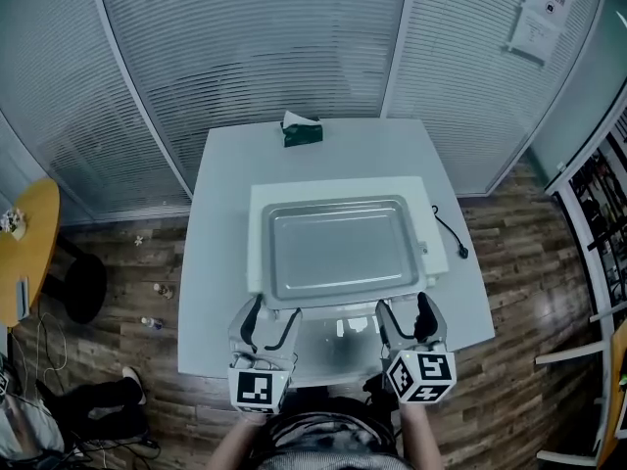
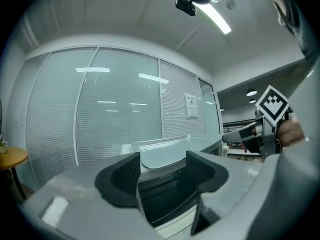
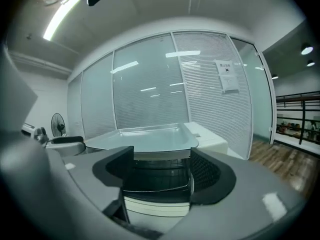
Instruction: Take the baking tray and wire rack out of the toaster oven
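Both pairs of jaws stand wide apart and empty as we face the open front of the toaster oven (image 1: 435, 225) on the white table (image 1: 220, 164). Our left gripper (image 1: 272, 319) and right gripper (image 1: 405, 313) hover side by side just above the lowered glass door (image 1: 338, 346), and neither touches anything.

Half the job looks done. The baking tray (image 1: 338, 248) is out of the cavity and lies flat on the oven's roof, filling most of it.

The other half is left. In the right gripper view, thin bars that we take for the wire rack (image 3: 160, 162) show inside the dark cavity, just under the roof, framed between the spread pads of that gripper. The left gripper view looks along its parted pads at the same opening from the other side, with nothing between them.

A green tissue packet (image 1: 302, 131) sits at the table's far edge and the power cord (image 1: 449, 235) trails off the oven's right side, both well clear of our reach into the cavity.
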{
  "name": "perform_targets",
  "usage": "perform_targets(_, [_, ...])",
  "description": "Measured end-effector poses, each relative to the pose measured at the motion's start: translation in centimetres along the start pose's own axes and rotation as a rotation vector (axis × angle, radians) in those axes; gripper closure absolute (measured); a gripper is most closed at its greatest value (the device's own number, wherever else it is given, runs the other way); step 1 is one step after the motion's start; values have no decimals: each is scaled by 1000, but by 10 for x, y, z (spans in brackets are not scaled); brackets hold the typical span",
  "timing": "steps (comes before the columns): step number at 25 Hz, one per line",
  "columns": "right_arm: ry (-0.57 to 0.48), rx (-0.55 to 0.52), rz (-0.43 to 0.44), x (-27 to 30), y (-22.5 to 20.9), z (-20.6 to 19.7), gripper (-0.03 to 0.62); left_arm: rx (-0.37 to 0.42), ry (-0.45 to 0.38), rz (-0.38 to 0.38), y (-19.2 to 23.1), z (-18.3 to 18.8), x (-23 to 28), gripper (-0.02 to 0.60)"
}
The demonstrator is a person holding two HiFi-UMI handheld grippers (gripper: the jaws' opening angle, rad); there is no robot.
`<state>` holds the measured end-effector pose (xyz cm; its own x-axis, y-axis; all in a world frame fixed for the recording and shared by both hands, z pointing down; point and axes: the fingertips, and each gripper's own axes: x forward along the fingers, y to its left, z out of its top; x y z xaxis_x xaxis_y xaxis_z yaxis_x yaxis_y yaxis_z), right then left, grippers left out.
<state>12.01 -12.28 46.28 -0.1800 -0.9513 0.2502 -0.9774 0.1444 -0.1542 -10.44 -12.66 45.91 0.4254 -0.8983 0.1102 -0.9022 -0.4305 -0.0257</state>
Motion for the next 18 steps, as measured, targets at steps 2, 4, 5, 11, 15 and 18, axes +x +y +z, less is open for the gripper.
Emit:
perform_targets(2, [-4, 12, -9, 3, 0, 1, 247, -25, 2, -17, 2, 0, 4, 288])
perform_targets(4, [-10, 12, -20, 6, -2, 2, 256, -33, 0, -29, 2, 0, 7, 288])
perform_targets(5, [-11, 13, -27, 8, -3, 3, 258, -23, -4, -35, 3, 0, 9, 288])
perform_targets(11, [0, 33, -38, 23, -2, 7, 268, 28, -1, -61, 11, 0, 23, 288])
perform_targets(15, [8, 37, -14, 31, 2, 4, 276, 16, -8, -64, 16, -1, 31, 288])
perform_targets(18, [29, 43, 44, 38, 15, -4, 276, -28, -14, -62, 21, 0, 34, 288])
